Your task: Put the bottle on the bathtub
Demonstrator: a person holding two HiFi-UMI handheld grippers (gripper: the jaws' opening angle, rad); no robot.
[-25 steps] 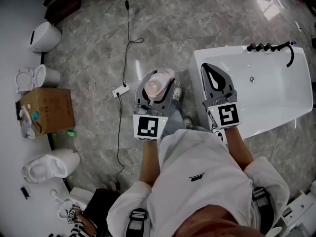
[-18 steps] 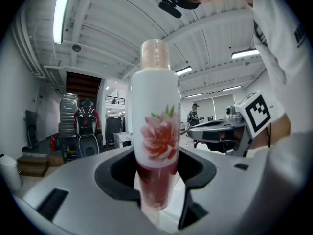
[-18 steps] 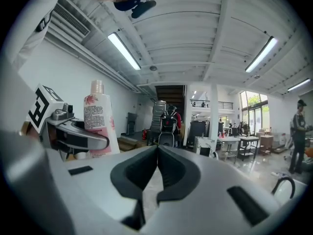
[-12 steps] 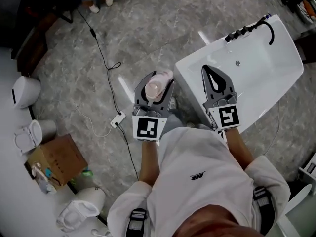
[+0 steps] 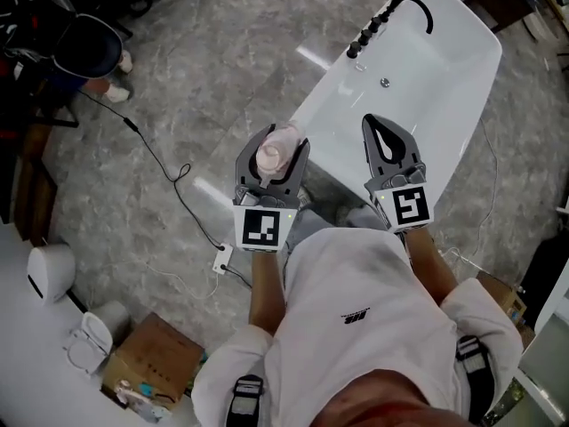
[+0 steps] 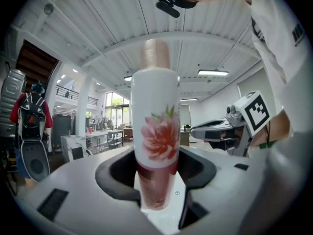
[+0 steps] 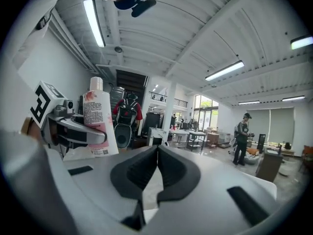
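Head view, looking steeply down: a white bathtub (image 5: 444, 78) runs away ahead and to the right across a grey stone floor (image 5: 196, 69), its dark tap (image 5: 418, 7) at the far end. A person in a white shirt (image 5: 356, 318) stands at the tub's near end with a gripper in each hand.

The left gripper (image 5: 277, 145) carries the bottle (image 5: 276, 149), its fingers clamped on the lower body. The bottle stands upright with its pink cap towards the head camera, crosswise to the fingers. The left gripper view shows the same hold: a white bottle (image 6: 155, 131) with a pink flower print rises out of the left gripper (image 6: 156, 180).

The right gripper (image 5: 372, 123) hangs over the tub's near end with its fingers together and nothing between them. The right gripper view confirms this, the dark pads of the right gripper (image 7: 155, 153) meeting, with the bottle (image 7: 99, 119) in sight off to its left.

The bottle appears over the floor, just beside the tub's near left corner. The rim lies ahead of it and to its right. The loaded left hand is thus the one placed to do the job, likely by carrying the bottle rightward and forward over the rim and lowering it base first. How high it hangs above the rim cannot be told.
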